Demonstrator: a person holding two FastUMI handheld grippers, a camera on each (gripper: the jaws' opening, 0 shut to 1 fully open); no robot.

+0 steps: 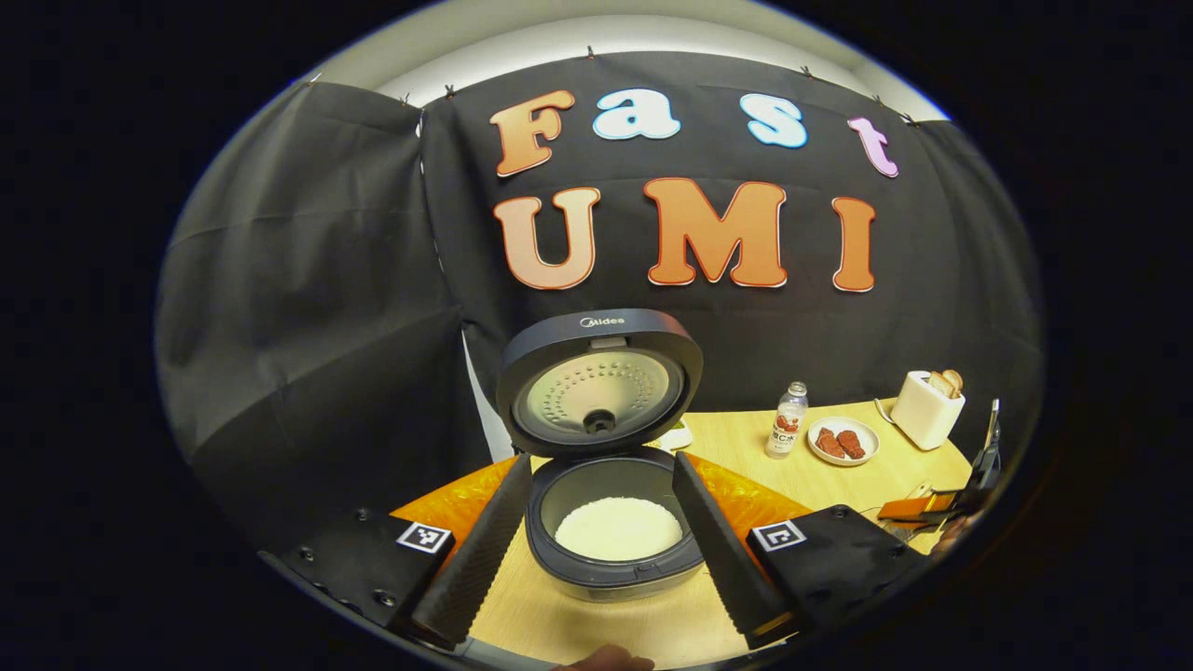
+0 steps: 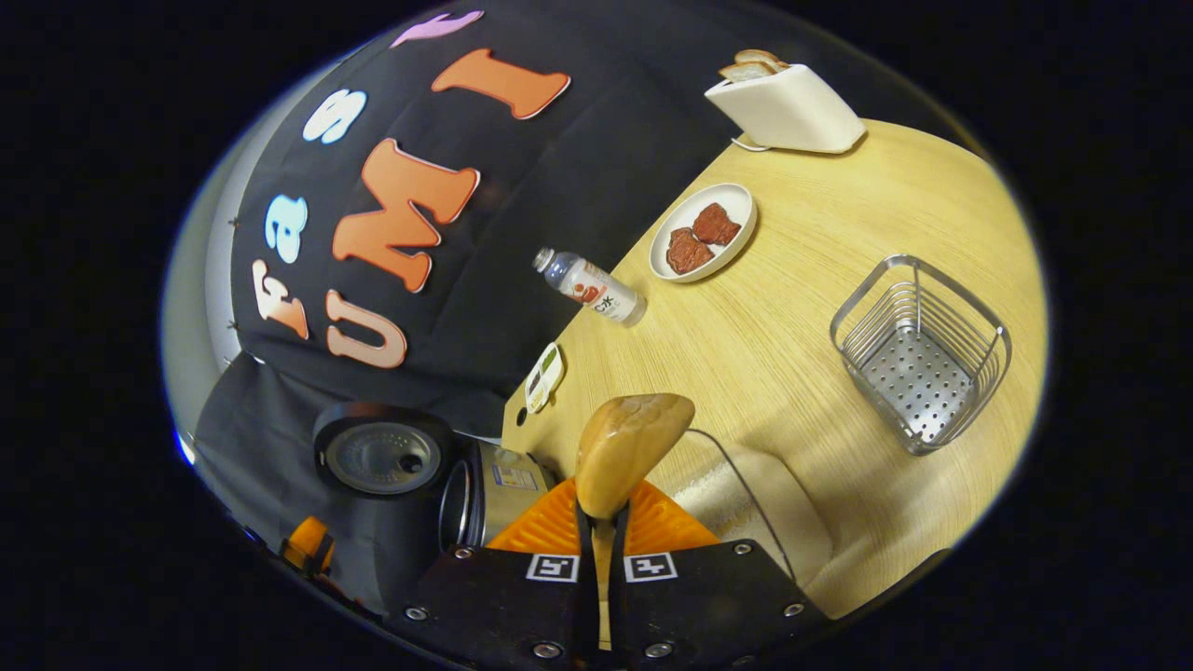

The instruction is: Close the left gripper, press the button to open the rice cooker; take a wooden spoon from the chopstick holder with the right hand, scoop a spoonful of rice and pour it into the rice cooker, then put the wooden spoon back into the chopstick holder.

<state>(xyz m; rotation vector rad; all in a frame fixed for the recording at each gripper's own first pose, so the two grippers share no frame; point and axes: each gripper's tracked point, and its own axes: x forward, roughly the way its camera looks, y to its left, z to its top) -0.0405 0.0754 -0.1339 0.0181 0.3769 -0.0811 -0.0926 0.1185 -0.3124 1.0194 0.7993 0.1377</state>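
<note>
Rice cooker (image 1: 610, 522) lid up, rice inside. Left gripper (image 1: 601, 550) spread. Right gripper (image 2: 604, 545) pinching wooden spoon (image 2: 626, 452); chopstick holder (image 2: 918, 359) at desk's right edge awaits spoon's return.

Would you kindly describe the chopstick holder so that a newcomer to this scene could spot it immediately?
Start from the wooden table in the right gripper view. Follow it down from the white toaster at its far edge, past the plate of reddish-brown food, to the chopstick holder. It is the one see-through wire basket, shiny metal with a perforated floor, standing empty and apart.
</note>
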